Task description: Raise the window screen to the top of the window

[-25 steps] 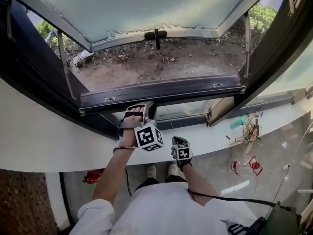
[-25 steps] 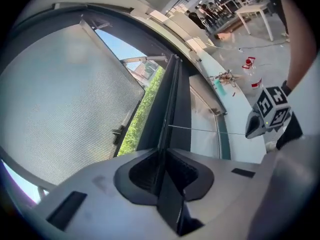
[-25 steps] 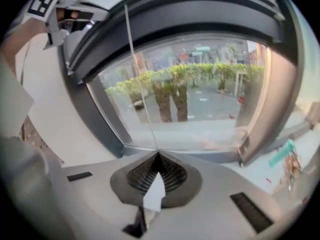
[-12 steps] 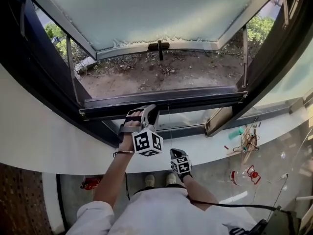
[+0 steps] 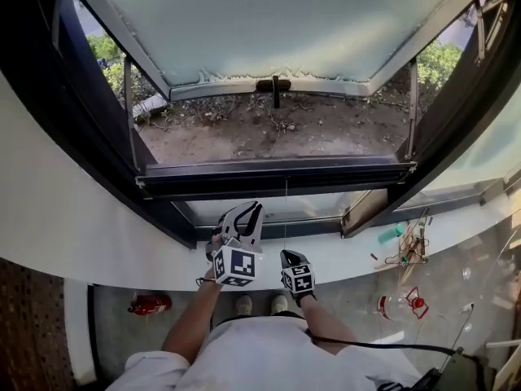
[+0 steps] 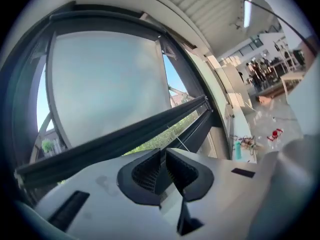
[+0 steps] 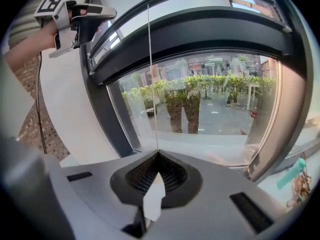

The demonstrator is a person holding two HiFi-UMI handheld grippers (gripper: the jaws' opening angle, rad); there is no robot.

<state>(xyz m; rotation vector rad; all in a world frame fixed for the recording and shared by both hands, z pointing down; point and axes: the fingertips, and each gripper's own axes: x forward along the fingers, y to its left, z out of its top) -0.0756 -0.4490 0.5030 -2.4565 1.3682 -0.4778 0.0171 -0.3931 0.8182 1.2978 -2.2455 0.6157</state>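
Likely workshop hall: ribbed ceiling [image 6: 200,6], strip light [image 6: 247,13]

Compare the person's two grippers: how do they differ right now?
The right gripper pinches the thin cord; the left gripper holds nothing. The right's fingers are shut; the left's stand slightly apart. In the head view the left sits higher. Both carry marker cubes.
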